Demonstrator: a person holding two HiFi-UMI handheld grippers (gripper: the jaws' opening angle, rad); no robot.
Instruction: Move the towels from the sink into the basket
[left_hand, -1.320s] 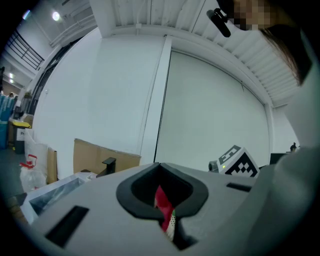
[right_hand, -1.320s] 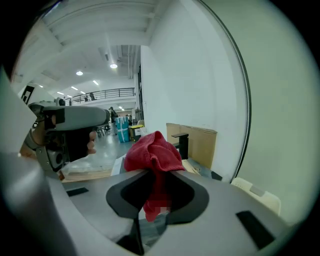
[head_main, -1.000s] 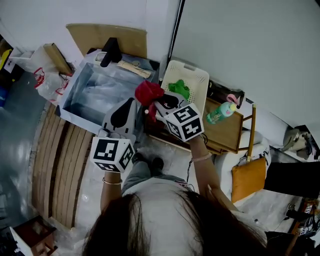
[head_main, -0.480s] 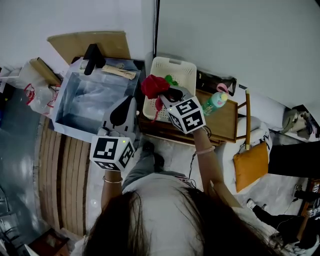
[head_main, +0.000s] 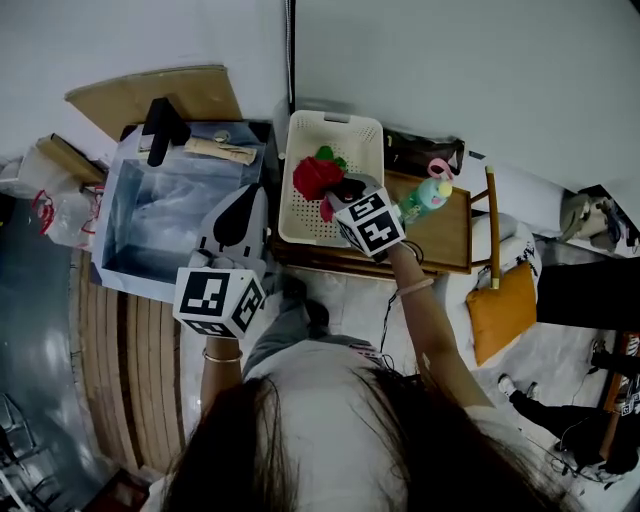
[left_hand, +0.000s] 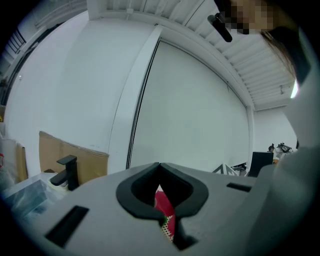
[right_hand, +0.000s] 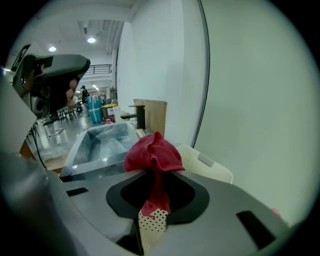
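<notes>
Item one, right gripper (head_main: 340, 190) (right_hand: 154, 175): my jaws are pinched nearly together on the red towel (head_main: 317, 177) (right_hand: 152, 152). The cloth bunches up beyond the tips, and a narrow tail of it runs back between them. A white dotted patch sits below that tail; I cannot tell what it is.

Item two, red towel: it is off the sink (head_main: 125, 205) (right_hand: 97, 142) and held over the middle of the basket (head_main: 366, 140) (right_hand: 210, 169), hanging clear in my grip.

Item three, green towel (head_main: 325, 155): it lies inside the basket, just beyond the red one on the far side.

Item four, basket: white and perforated, it stands on the wooden table (head_main: 450, 245), just right of the sink.

Item five, left gripper (head_main: 256, 192) (left_hand: 159, 165): my jaws are closed tip to tip and hold nothing. They hover over the near right corner of the sink. A sliver of red shows through the opening behind the tips.

Item six, sink: a pale basin lined with clear film, left of the basket. A black faucet (head_main: 160, 125) (left_hand: 67, 172) (right_hand: 137, 116) stands at its far edge, with cardboard (head_main: 150, 95) against the wall behind it.

Item seven, green bottle (head_main: 425, 198): it is on the table, right of the basket and near my right gripper's marker cube.
</notes>
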